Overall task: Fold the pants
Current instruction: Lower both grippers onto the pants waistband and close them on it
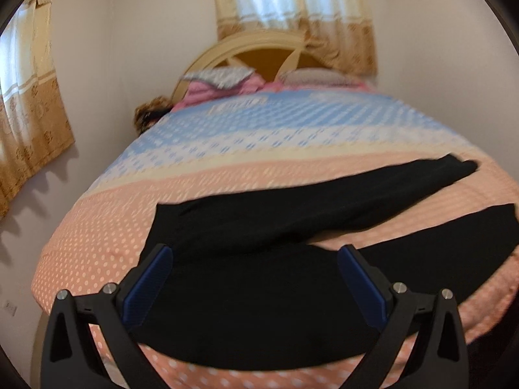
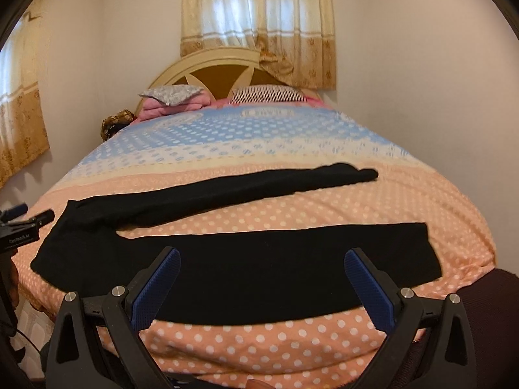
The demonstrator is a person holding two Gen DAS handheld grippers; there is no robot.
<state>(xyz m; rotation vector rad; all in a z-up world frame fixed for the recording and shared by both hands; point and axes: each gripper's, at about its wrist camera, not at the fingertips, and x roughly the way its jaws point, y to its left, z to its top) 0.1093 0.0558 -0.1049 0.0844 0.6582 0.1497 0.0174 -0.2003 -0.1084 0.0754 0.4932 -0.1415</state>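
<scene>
Pants [image 2: 227,269] lie flat on the bed [image 2: 259,337], long axis left-right, waist left, legs splayed right. My right claw [image 2: 262,278] is spread wide, empty, over the near leg. My left claw [image 1: 256,278], also wide and empty, sits over the waist, so it is nearer that end. The far leg [image 2: 246,188] angles away beyond.

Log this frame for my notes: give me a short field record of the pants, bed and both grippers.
pants: black, spread flat on bed, legs apart, unfolded
waist: toward left side
far leg: angled away from near leg
bed: dotted peach and blue cover
left gripper: open, over waist end, holding nothing
right gripper: open, over near leg, holding nothing
pillows: at headboard
</scene>
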